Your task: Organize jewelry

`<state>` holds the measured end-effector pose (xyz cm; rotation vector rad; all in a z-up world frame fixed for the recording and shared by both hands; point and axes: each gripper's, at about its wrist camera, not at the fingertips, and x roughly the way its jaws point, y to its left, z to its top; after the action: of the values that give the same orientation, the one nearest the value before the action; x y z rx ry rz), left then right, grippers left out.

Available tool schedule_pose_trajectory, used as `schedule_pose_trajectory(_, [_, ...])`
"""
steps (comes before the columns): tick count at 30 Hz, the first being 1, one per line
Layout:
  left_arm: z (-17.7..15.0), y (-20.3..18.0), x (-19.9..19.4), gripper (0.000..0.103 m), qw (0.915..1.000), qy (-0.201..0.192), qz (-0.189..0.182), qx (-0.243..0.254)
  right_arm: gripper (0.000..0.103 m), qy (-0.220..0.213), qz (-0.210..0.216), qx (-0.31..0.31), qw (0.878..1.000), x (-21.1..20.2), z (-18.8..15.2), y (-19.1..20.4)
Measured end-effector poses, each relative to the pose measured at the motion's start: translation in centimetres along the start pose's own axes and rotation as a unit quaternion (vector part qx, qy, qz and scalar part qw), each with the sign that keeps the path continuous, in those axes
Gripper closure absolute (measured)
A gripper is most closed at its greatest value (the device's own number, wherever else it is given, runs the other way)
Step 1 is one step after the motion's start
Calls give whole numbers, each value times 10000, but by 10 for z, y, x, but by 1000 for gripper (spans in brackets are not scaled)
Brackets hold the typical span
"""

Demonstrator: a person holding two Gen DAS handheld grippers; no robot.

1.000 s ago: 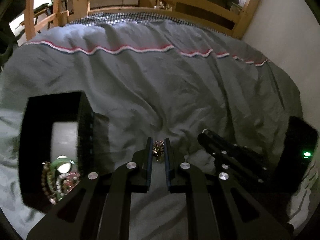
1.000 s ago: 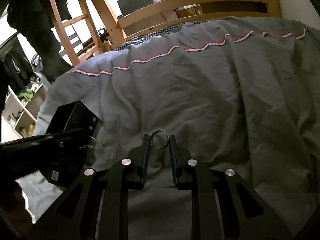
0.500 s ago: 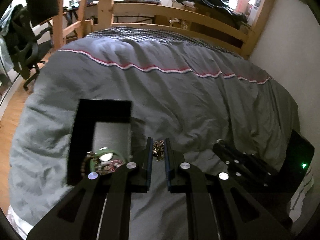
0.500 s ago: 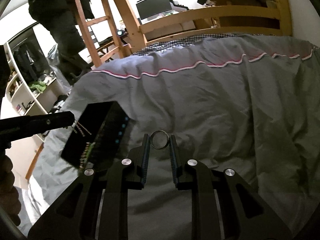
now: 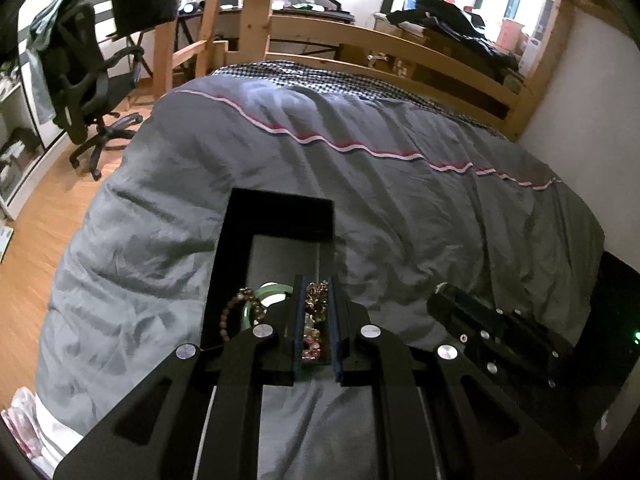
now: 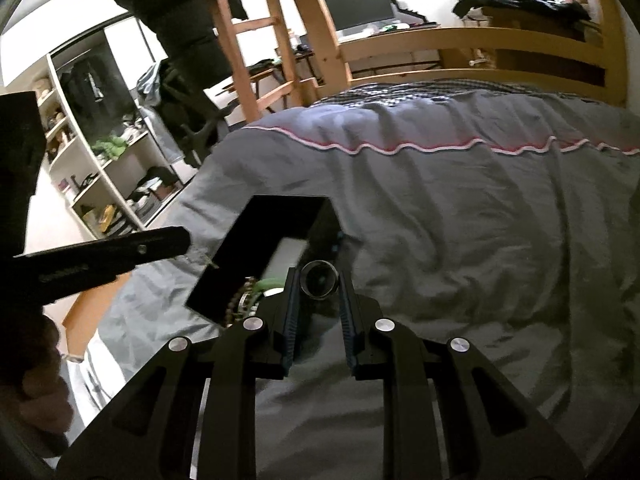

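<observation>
On the grey quilted bed, an open black rectangular box is holding a brown bead bracelet and green bangle. Above it, the left tool is gripping a gold-brown chain cluster; rightward, the right tool is clasping a silver metal ring.

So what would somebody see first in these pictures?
Probably the black box on the grey blanket, with a green bangle and beads inside. Next, each gripper's catch: the left gripper pinches a gold trinket over the box, and the right gripper pinches a ring beside it.
</observation>
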<state>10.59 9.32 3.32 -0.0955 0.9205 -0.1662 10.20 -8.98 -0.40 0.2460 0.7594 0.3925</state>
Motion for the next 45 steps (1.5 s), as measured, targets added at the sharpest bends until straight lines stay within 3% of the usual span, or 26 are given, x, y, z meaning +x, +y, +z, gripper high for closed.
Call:
schedule_pose_trajectory(15, [-8,39,21,93,9974,139,34,-712,83,267,286,-618,9973,40,-3,45])
schedule_pose_trajectory(30, [-11,52,25,91,9934,182,-16,-1133,82,617,422,-857,9935,68,-12,50])
schedule_pose_trajectory(32, [-9,54,21,70,9926,107,81,-1210,73,642,401,-901,9930,70,-12,50])
schedule_pose_trajectory(34, [-7,58,14,51,9912,-37,227,-1303,28,504,400,-871,9941,66,-11,51])
schedule_pose_trajectory(36, [-4,61,6,38,9897,-169,320,-1386,13,327,329,-803,9957,58,-8,50])
schedule_pose_trajectory(38, [0,65,-3,18,9877,-253,363,-1498,8,349,202,-754,9963,55,-3,49])
schedule_pose_trajectory(41, [6,66,-17,16,9868,-375,364,-1531,5,276,106,-632,9976,43,8,47])
schedule_pose_trajectory(45, [15,56,-39,13,9904,-425,564,-1192,4,124,31,-657,9978,15,26,50])
